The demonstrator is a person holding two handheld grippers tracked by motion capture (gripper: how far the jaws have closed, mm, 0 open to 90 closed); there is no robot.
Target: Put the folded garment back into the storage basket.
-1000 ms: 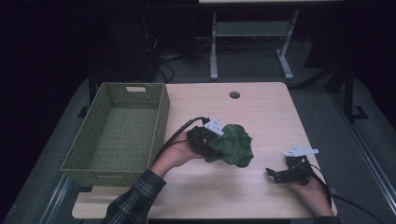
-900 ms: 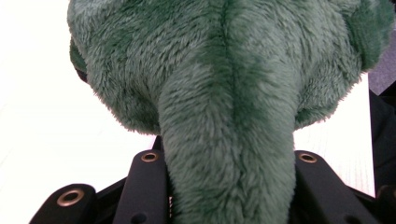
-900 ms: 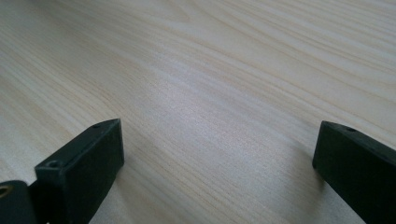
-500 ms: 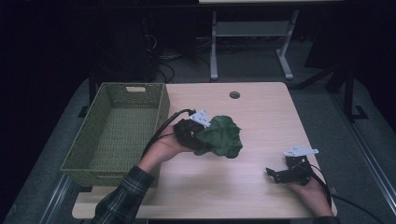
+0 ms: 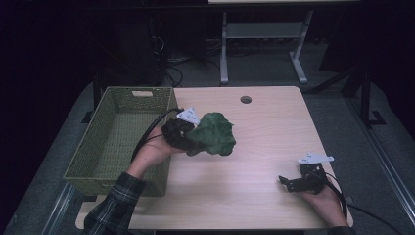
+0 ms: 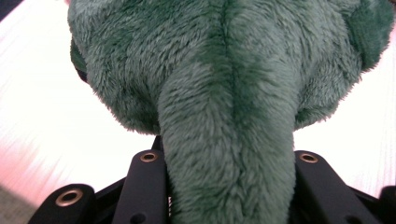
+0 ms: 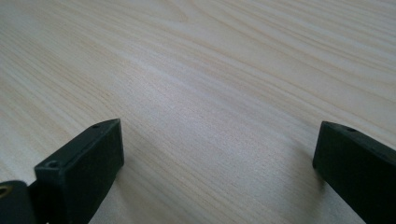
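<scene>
Light wooden table (image 5: 259, 147), grain running lengthwise; round cable hole (image 5: 245, 99) near far edge, centre. Green woven basket (image 5: 78, 166), rectangular, at table's left side; slot handle (image 5: 142, 93) in far wall. Grey carpeted floor (image 5: 337, 105) around table. White metal frame (image 5: 262, 34) beyond far edge, two legs on flat feet. Dark cables (image 5: 169, 73) on floor behind basket. Background dark.
</scene>
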